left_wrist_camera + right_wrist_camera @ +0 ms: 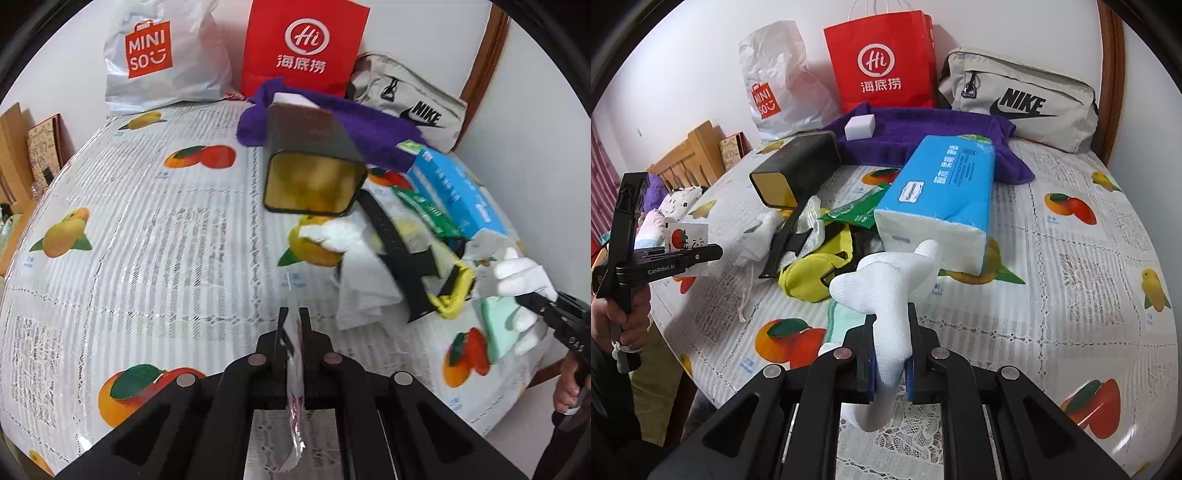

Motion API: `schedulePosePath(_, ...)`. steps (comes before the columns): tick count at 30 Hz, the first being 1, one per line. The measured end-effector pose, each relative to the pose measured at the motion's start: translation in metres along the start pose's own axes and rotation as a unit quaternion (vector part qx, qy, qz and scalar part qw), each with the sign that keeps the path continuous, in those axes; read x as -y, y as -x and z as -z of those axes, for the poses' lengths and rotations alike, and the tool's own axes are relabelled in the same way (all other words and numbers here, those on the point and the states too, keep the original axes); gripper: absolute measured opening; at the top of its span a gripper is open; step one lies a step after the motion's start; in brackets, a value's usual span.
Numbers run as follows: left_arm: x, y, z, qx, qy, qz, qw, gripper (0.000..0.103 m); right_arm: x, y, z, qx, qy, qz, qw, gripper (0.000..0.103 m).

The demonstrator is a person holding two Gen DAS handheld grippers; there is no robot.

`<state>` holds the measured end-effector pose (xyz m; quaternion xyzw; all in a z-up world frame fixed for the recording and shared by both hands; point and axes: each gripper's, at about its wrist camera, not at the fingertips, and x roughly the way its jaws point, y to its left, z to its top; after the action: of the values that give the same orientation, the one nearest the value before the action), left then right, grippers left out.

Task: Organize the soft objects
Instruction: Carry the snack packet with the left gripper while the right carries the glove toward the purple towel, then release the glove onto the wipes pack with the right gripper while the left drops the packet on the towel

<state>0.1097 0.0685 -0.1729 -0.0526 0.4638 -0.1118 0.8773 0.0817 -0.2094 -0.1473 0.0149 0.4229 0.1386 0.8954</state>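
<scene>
Two soft things are already in hand, one per gripper. The right gripper (890,354) is clamped on a white sock (886,295), its fingers pressing the ankle part so the foot sticks up and forward, lifted off the table (1071,258) above a pale green cloth (846,321) near the front edge. The left gripper (294,325) has its fingers squeezed together on a thin flat packet (294,369) with a tomato print, held edge-on over the bare left half of the tablecloth. Just behind the sock lies the untidy heap: a yellow pouch (809,273), a black strap (783,236), a white drawstring bag (761,236), a green wrapper (857,214), and a blue tissue pack (942,199) leaning across them. An open dark tin (798,170) lies on its side beyond the heap, and a purple towel (923,140) with a small white block (860,127) on it sits toward the back edge, in front of a red paper bag (882,62), a white plastic bag (775,81) and a grey pouch bag (1015,99). By the look of it, this is the pick-and-carry step, with both items lifted and not yet placed. The next move calls for choosing a clear spot or a container, carrying each item there, and opening the fingers only once it rests down; where the sorted things belong cannot be told from here.
</scene>
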Motion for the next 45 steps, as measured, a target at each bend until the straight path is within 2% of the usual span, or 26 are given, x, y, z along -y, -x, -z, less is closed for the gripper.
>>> schedulePosePath(8,0.007,0.009,-0.021,0.008,0.003,0.004,1.0000,0.003,0.000,0.019,-0.021,0.024,0.002,-0.010,1.000,0.011)
schedulePosePath(17,0.006,0.017,-0.059,0.021,0.002,-0.003,0.9998,0.003,0.005,0.025,-0.064,0.048,0.007,-0.012,0.999,0.011)
schedulePosePath(27,0.000,0.007,-0.112,0.026,-0.001,-0.011,0.9996,0.003,0.025,0.004,-0.127,0.059,-0.011,0.004,0.998,0.011)
schedulePosePath(32,-0.001,-0.004,-0.140,0.028,0.000,0.000,0.9996,0.003,0.032,-0.010,-0.159,0.061,-0.011,0.020,0.998,0.011)
schedulePosePath(39,0.003,-0.026,-0.177,0.020,-0.002,0.019,0.9996,0.003,0.046,-0.030,-0.192,0.063,-0.018,0.033,0.997,0.011)
schedulePosePath(45,0.010,-0.049,-0.205,0.015,-0.011,0.009,0.9998,0.003,0.057,-0.051,-0.216,0.060,-0.016,0.039,0.997,0.011)
